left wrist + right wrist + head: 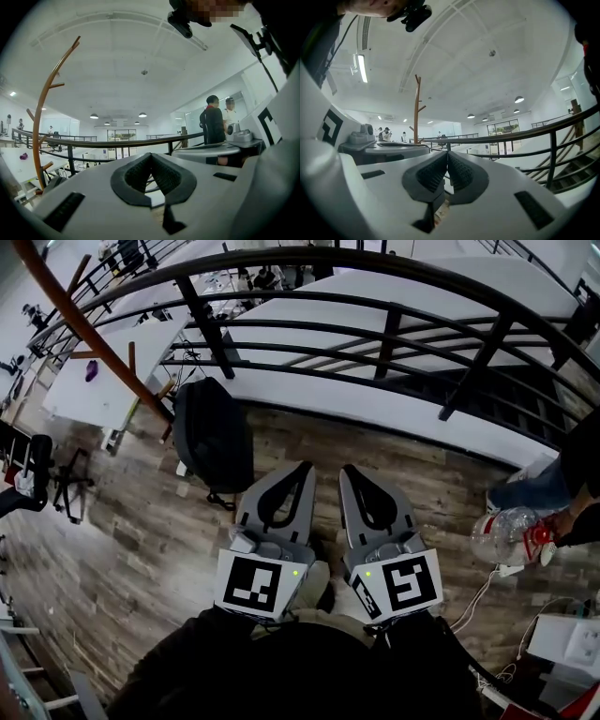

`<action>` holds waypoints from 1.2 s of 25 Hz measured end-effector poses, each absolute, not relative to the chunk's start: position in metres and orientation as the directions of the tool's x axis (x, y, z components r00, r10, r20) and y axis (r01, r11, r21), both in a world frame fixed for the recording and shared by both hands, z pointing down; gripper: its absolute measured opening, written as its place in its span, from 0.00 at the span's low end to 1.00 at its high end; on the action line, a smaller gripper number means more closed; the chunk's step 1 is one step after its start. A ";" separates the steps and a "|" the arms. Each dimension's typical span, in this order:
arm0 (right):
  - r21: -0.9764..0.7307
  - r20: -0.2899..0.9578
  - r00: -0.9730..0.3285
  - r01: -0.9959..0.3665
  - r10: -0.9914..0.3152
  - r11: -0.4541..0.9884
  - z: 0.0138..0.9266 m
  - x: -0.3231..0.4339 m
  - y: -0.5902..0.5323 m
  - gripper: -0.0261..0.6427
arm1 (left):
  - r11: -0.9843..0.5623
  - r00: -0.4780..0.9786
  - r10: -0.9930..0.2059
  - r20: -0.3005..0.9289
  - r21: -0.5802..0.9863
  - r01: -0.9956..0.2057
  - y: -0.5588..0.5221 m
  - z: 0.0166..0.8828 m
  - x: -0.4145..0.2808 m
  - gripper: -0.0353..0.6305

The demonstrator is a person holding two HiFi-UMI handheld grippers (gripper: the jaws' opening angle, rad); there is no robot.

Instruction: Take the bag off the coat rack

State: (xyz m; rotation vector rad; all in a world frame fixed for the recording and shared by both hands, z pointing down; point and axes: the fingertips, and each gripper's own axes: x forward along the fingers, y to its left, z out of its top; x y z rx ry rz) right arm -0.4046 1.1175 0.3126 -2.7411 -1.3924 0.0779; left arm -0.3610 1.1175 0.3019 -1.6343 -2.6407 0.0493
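One bag (214,432), one coat rack (94,341), two hand-held grippers (305,466) (346,471) (both closed, empty).

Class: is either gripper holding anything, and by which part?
Nothing is held. The left gripper and the right gripper are both shut and empty; the bag is apart from both.

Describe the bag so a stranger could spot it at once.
Follow the black railing leftward to the curved brown coat rack. The bag is at the pole's lower part: a black backpack, the only bulky soft thing beside it.
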 end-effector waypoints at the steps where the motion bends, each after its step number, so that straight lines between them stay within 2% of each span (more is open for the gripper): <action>1: -0.080 -0.014 0.593 0.802 0.805 -0.592 0.314 -0.403 1.125 0.05 | 0.443 -0.443 0.897 0.014 -0.046 0.895 1.125 0.304 -0.360 0.07; 12: -0.080 0.025 0.628 0.777 0.778 -0.624 0.330 -0.384 1.236 0.05 | 0.416 -0.416 0.909 0.031 -0.018 0.909 1.236 0.319 -0.344 0.07; 23: -0.119 0.092 0.732 0.681 0.675 -0.722 0.362 -0.331 1.364 0.05 | 0.297 -0.297 0.951 0.089 0.015 0.955 1.356 0.351 -0.295 0.07; 30: -0.103 0.100 0.790 0.613 0.605 -0.783 0.359 -0.297 1.373 0.05 | 0.224 -0.224 0.973 0.058 0.008 0.975 1.362 0.346 -0.267 0.07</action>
